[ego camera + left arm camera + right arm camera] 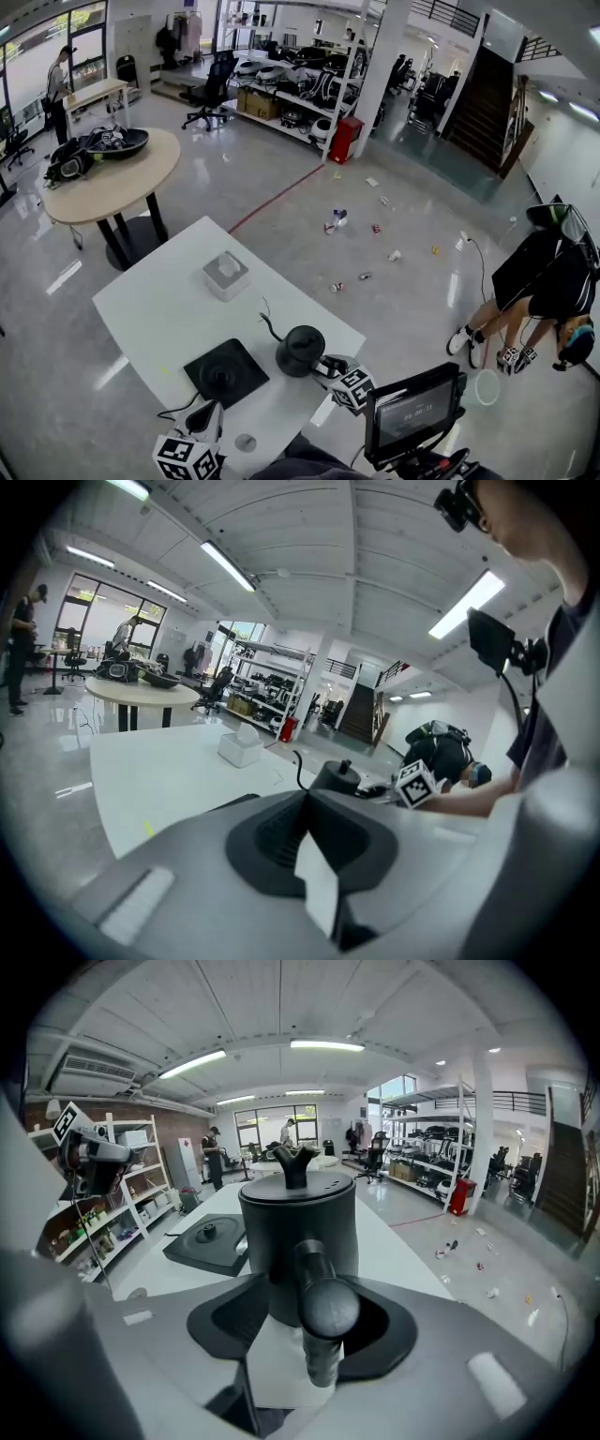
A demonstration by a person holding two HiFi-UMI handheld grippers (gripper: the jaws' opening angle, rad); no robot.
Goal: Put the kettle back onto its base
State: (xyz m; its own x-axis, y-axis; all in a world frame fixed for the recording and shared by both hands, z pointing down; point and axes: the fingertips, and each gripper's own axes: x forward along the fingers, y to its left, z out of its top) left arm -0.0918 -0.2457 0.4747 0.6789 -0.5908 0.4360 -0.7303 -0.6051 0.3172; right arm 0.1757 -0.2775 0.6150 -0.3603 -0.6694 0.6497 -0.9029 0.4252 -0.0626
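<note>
1 black kettle (300, 349), lower centre, on table (169, 309) right of base (225, 372); right gripper (328, 367) clamps its handle. Left gripper (207, 413) closed, empty.

Matt black all over the kettle (300, 349) near the table's right edge; black again on the square base (225, 372) by the near edge. Plain white across the table (155, 314), white too on the tissue box (226, 275) toward the far edge. Black-and-white square markers on the cubes of the left gripper (206, 415) and right gripper (325, 364), with grey shells. Pale wood on the round table (112, 183); red along the floor line (277, 199).
</note>
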